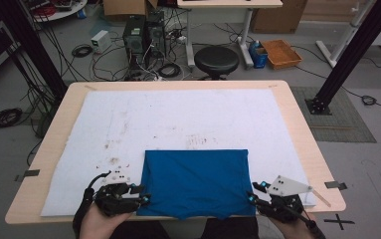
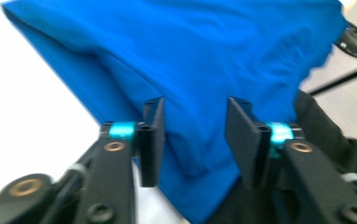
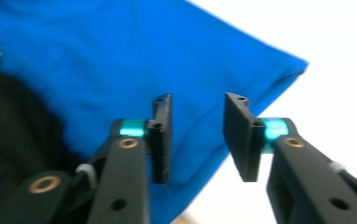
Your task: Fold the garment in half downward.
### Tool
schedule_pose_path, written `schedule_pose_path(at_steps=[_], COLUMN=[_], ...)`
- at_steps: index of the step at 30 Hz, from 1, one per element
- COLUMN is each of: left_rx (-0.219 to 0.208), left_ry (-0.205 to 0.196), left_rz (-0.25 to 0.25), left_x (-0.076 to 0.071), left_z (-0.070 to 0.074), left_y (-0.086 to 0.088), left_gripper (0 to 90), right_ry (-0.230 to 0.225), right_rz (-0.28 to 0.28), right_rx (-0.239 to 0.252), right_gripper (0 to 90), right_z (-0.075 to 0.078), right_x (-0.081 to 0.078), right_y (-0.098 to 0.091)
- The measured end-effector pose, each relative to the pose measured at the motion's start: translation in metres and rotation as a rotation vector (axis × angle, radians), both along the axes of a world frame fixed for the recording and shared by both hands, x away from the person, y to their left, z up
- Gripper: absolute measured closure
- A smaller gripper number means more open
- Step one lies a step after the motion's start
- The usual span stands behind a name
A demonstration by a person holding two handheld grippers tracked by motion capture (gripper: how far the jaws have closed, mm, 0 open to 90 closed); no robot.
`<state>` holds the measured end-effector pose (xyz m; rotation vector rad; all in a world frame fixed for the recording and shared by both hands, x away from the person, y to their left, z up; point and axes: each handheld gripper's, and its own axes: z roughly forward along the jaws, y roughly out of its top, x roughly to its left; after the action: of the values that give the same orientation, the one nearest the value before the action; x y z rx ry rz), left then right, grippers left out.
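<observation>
A blue cloth (image 1: pixel 195 181), folded into a rectangle, lies flat on the white mat (image 1: pixel 178 119) at the table's near edge. My left gripper (image 1: pixel 145 199) sits at the cloth's near left corner, held by a hand. In the left gripper view its jaws stand apart (image 2: pixel 195 140), with the cloth (image 2: pixel 190 60) lying loose between and beyond them. My right gripper (image 1: pixel 251 197) is at the near right corner. The right gripper view has its jaws (image 3: pixel 197 137) parted over the cloth's edge (image 3: pixel 120 60), and the pads press on nothing.
The mat covers most of the wooden table (image 1: pixel 302 144) and is stained near its middle. Beyond the table, on the floor, stand a black stool (image 1: pixel 216 60), computer towers (image 1: pixel 143 35), cables and an orange crate (image 1: pixel 281 53). A black frame post (image 1: pixel 347 55) rises at the right.
</observation>
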<state>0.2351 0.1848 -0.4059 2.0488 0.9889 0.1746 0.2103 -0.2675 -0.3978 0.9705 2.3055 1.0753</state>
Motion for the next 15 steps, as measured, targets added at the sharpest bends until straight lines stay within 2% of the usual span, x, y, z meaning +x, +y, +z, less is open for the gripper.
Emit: schedule_pose_path(at_steps=[2,4,7,9,10,15], left_rx=[0.001,-0.019,-0.021,0.006,0.006,0.043], left_ry=[-0.029,-0.06,-0.105,-0.141,-0.148,-0.159], left_rz=[0.035,0.055,0.07,0.088,0.105,0.173], left_x=[0.013,0.027,0.05,0.066,0.073,0.106], left_z=[0.004,0.008,0.012,0.011,0.008,-0.009], left_y=[0.002,0.002,0.001,0.001,-0.001,-0.003], left_gripper=[47.0,46.5,45.0,45.0,45.0,45.2], right_ry=[-0.013,-0.022,-0.017,-0.004,0.011,0.082], right_rz=[-0.036,-0.08,-0.128,-0.166,-0.183,-0.253], right_rx=[0.022,0.049,0.093,0.106,0.121,0.143], right_gripper=[56.7,55.2,53.9,54.0,54.0,54.5], right_z=[0.005,0.009,0.012,0.01,0.008,-0.007], right_x=[0.013,0.03,0.058,0.077,0.087,0.127], right_y=[-0.004,-0.007,-0.01,-0.011,-0.011,-0.007])
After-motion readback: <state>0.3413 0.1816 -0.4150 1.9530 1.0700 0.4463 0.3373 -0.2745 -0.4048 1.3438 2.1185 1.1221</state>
